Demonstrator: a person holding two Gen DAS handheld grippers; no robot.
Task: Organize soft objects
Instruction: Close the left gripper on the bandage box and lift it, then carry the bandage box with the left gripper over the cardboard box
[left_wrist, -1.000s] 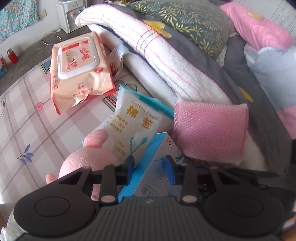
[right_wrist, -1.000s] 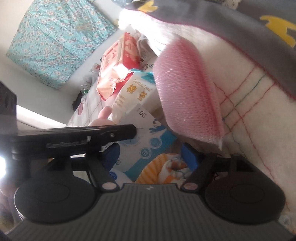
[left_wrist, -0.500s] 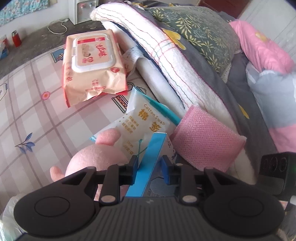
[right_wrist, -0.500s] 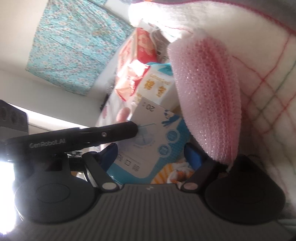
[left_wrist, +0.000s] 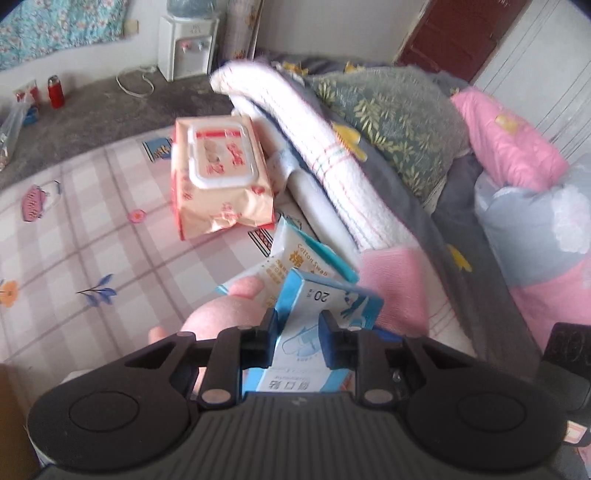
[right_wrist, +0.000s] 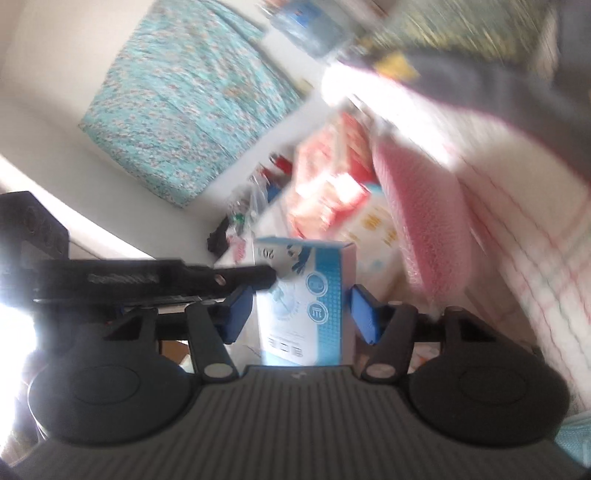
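Two grippers on one blue box (left_wrist: 325, 314), left gripper (left_wrist: 300, 330) clenched on it, right gripper (right_wrist: 301, 308) released, closing, pads just beside its edges.

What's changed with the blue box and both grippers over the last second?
The left hand-held gripper has closed further onto the blue box, pinched it and lifted it up off the bed. The right hand-held gripper has been closing too, its pads now flank the box with small gaps, not gripping. The wet wipes pack, cotton swab bag and pink sponge stayed put.
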